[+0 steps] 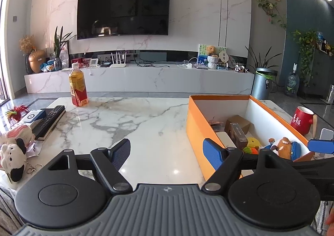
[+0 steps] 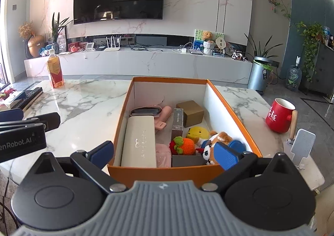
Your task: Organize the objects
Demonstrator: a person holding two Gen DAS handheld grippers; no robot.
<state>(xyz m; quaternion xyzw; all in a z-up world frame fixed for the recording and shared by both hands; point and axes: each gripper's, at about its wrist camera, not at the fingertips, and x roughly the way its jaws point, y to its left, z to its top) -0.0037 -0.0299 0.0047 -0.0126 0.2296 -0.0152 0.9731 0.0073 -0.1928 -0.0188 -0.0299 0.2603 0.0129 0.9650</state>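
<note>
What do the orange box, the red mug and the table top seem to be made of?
Orange box: likely cardboard, matte; thin straight walls, white inside.
Red mug: probably glazed ceramic, with a slight sheen and white lettering; its handle looks like pale wood.
Table top: marble or a marble-look slab, polished; grey veins and bright reflections.

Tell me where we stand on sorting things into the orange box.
Done: the orange box already holds a glasses case, cartons and plush toys. In hand: nothing; left gripper and right gripper are both open. Left: bottle, remote, cow plush and red mug remain on the table.
</note>
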